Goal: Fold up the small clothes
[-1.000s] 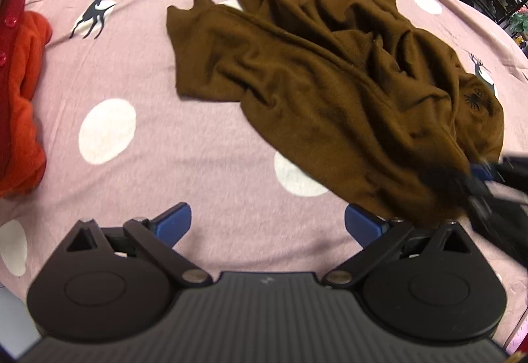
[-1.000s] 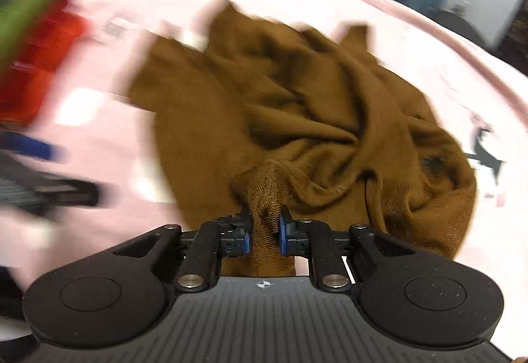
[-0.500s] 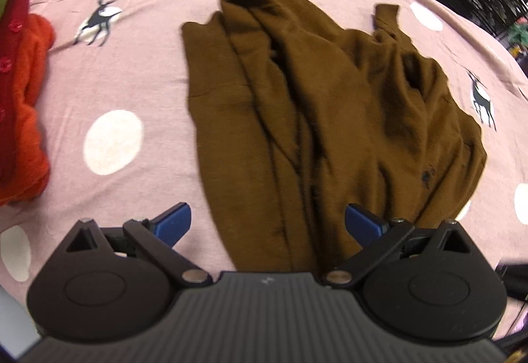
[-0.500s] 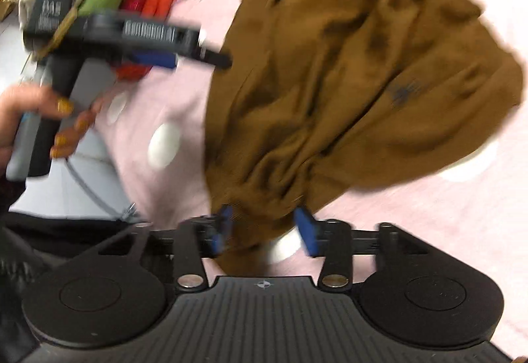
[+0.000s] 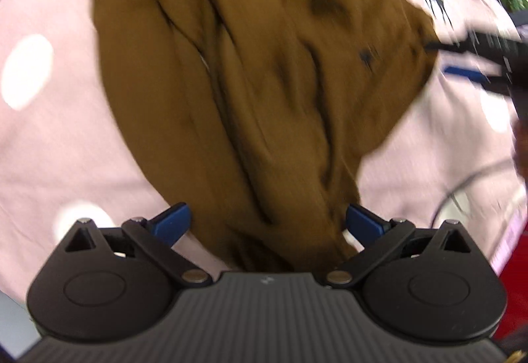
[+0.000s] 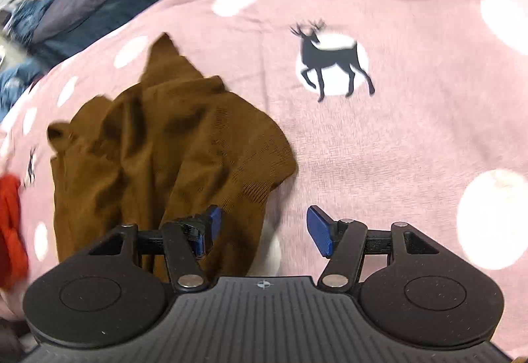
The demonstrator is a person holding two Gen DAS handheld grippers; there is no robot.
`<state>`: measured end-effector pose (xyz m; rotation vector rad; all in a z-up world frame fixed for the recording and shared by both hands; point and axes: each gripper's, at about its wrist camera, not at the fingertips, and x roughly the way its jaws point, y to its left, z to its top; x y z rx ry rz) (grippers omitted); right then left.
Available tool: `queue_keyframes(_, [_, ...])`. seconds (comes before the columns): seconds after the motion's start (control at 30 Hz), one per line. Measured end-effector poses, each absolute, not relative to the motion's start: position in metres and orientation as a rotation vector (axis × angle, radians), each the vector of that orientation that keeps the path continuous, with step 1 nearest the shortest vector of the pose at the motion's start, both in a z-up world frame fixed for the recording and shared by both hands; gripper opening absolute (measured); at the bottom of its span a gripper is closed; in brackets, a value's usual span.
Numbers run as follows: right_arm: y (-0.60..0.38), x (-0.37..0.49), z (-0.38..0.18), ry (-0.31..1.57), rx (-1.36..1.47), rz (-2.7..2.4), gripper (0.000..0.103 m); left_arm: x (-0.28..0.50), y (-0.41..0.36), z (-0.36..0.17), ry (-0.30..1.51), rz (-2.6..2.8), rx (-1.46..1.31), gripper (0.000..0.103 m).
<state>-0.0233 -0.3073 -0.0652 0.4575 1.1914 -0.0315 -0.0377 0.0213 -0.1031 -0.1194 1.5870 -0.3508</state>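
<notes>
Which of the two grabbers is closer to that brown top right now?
Left. The left gripper hangs open straddling the brown top. The right gripper, jaws opening, sits at its edge, mostly over the pink cloth.

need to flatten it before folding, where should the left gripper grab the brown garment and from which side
Take the brown garment at its near edge, bunched between the open left gripper pads. Come straight down from above; it lies flat on the pink cloth, so only a raised fold can be pinched.
</notes>
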Motion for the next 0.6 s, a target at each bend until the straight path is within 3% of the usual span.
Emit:
queue_keyframes(0.03, [-0.308, -0.02, -0.068, 1.195, 0.5, -0.011, 0.095, -0.042, 0.017, -0.11, 1.616, -0.369, -0.123, 0.103])
queue_keyframes(0.1, [-0.303, -0.017, -0.072, 1.182, 0.547, 0.047, 0.083, -0.048, 0.011, -0.122, 1.623, -0.385, -0.13, 0.102])
queue_keyframes(0.13, [-0.297, -0.015, -0.073, 1.193, 0.53, 0.062, 0.06, -0.051, 0.008, -0.126, 1.619, -0.378, -0.129, 0.1])
queue_keyframes(0.17, [-0.29, -0.012, -0.073, 1.204, 0.498, 0.08, 0.027, -0.053, 0.005, -0.128, 1.608, -0.376, -0.123, 0.088])
queue_keyframes(0.2, [-0.283, -0.011, -0.071, 1.199, 0.469, 0.096, 0.014, -0.054, 0.002, -0.127, 1.582, -0.389, -0.101, 0.082])
queue_keyframes(0.27, [-0.281, -0.016, -0.061, 1.154, 0.443, 0.102, 0.01, -0.053, -0.006, -0.123, 1.531, -0.399, 0.005, 0.055])
queue_keyframes(0.3, [-0.281, -0.019, -0.057, 1.142, 0.424, 0.097, 0.009, -0.051, -0.007, -0.121, 1.518, -0.383, 0.04, 0.046])
queue_keyframes(0.37, [-0.287, -0.029, -0.049, 1.135, 0.387, 0.074, 0.008, -0.043, 0.01, -0.118, 1.51, -0.337, -0.038, 0.022])
queue_keyframes(0.43, [-0.296, -0.034, -0.053, 1.183, 0.36, 0.072, 0.008, -0.029, 0.038, -0.108, 1.473, -0.251, -0.155, 0.017])
queue_keyframes(0.6, [-0.289, -0.074, -0.059, 1.466, 0.37, 0.421, 0.007, 0.016, 0.078, -0.059, 1.262, -0.104, -0.052, 0.017])
